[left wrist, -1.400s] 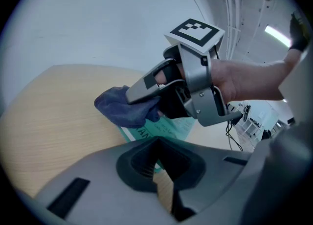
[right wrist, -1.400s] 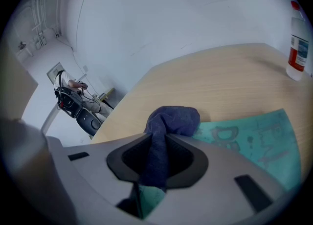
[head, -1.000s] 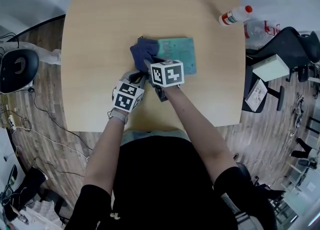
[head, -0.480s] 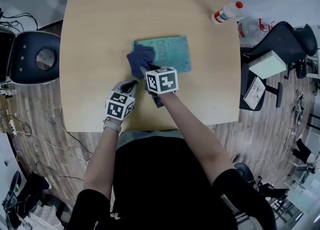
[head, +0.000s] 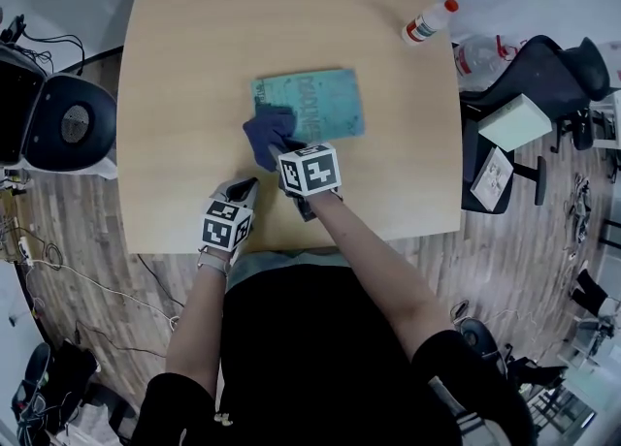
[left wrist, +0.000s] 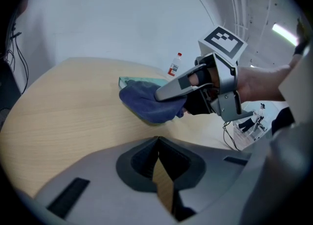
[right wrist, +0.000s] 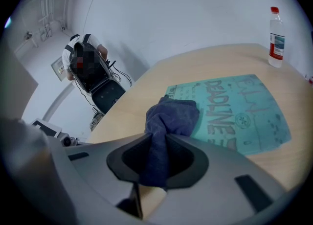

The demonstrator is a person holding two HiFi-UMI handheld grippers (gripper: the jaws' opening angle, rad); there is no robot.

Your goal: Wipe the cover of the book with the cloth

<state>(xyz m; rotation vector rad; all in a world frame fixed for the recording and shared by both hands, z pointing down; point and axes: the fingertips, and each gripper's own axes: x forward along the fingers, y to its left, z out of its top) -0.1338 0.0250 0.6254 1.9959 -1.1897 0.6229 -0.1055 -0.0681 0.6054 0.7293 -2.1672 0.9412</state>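
Near the middle of the tabletop (head: 184, 37) lies the teal book (right wrist: 234, 114), flat and cover up, its long sides running along the near edge. The dark blue cloth (right wrist: 173, 116) is bunched over the book's near left corner and spills onto the bare wood beside it, hiding that corner of the cover. The right tool (right wrist: 155, 141) comes in from the near edge and pinches a fold of the cloth between its jaws, and its marker cube blocks the strip of tabletop just in front of the book in the head view. The left tool (left wrist: 157, 143) is just beside it, closer to the near edge and to the left, apart from both cloth and book. Its jaws are pressed together at the tips with nothing between them, only wood showing below.

Toward the far right corner a small clear bottle (right wrist: 276, 38) with a red cap stands upright, well apart from the book. Off the right edge is a black chair (head: 548, 71) with a pale box (head: 514, 124) beside it. Off the left edge stands another black chair (head: 68, 124), with cables (head: 49, 260) trailing over the wooden floor. Beyond the left side of the tabletop a person (right wrist: 85, 62) sits against the white wall.
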